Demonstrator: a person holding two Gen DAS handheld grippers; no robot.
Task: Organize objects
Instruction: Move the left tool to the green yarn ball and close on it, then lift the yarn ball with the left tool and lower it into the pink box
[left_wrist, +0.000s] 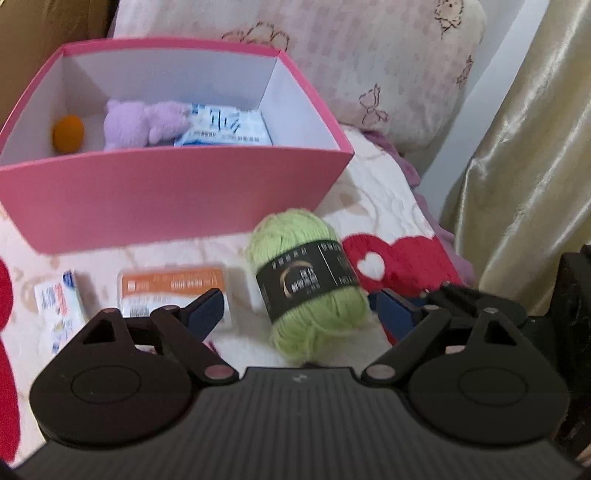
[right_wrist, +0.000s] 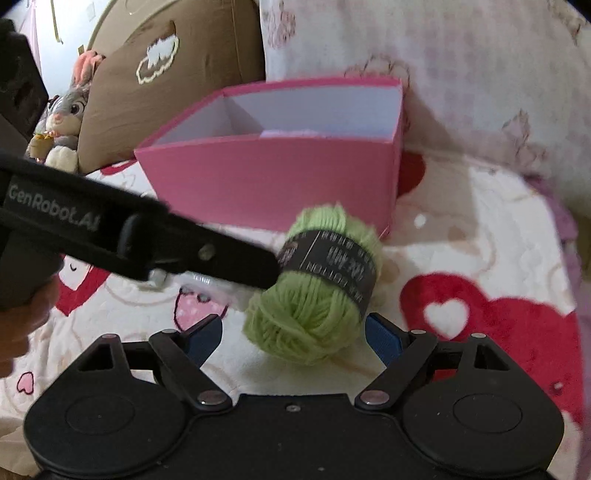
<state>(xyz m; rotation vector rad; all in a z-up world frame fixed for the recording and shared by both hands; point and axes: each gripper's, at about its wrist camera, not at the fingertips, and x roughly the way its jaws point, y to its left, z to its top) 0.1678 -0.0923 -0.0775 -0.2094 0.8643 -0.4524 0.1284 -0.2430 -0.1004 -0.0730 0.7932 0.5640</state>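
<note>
Two wide grippers flank green yarn (left_wrist: 308, 284).

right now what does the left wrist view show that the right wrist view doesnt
Only the left wrist view: the box's contents, an orange ball, purple plush toy and blue-white packet, plus an orange-labelled box and a small carton on the bedspread. Only the right wrist view: a rabbit plush and brown cushion. Both: the pink box and green yarn ball.
</note>
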